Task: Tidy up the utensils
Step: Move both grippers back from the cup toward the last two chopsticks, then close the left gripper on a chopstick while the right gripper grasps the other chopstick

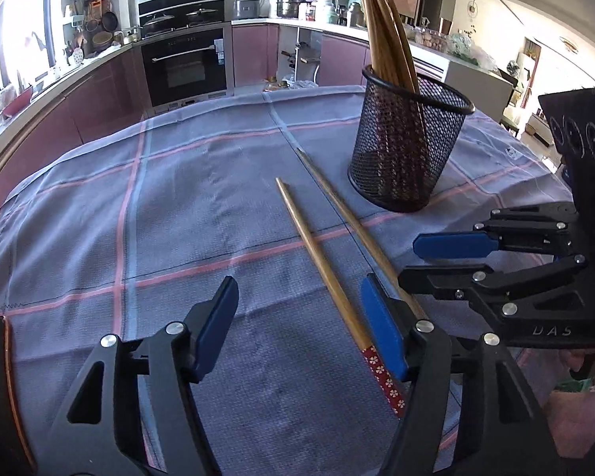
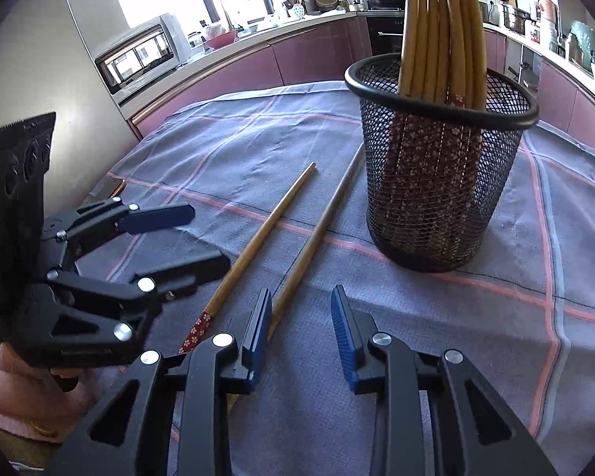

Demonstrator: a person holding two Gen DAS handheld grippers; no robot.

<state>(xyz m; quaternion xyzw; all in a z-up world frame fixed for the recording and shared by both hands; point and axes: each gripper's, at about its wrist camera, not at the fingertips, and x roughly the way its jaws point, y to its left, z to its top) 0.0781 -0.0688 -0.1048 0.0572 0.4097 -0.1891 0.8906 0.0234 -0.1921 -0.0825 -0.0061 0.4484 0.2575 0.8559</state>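
1. Hovering low over the cloth, the left gripper (image 1: 299, 317) has its fingers spread wide and holds nothing; the nearer chopstick (image 1: 323, 273) runs up through the gap between its blue pads, probably lined up so that closing would catch the shaft just above its red patterned end.
2. The right gripper (image 2: 299, 331) is also spread and empty. The farther chopstick (image 2: 317, 234) lies with its thick end at or under the left pad, so this gripper looks placed beside its target rather than squarely over it; a small shift toward the left would likely be needed before it closes.
3. The two loose chopsticks lie flat on the cloth, close together and roughly parallel, tips pointing away from the person and toward the holder. They do not appear to touch along the visible length.
4. The mesh holder (image 1: 408, 146) stands upright on the cloth just beyond the loose pair and to the right of them. It already carries a bundle of stored chopsticks (image 2: 442, 31) with patterned ends down, leaning against its rim, which suggests the loose pair belongs there the same way up.
5. The checked tablecloth (image 1: 139, 206) covers the table, and its weave may help keep the sticks from rolling.
6. Judged from this layout, the sorting is nearly done, with two sticks left.
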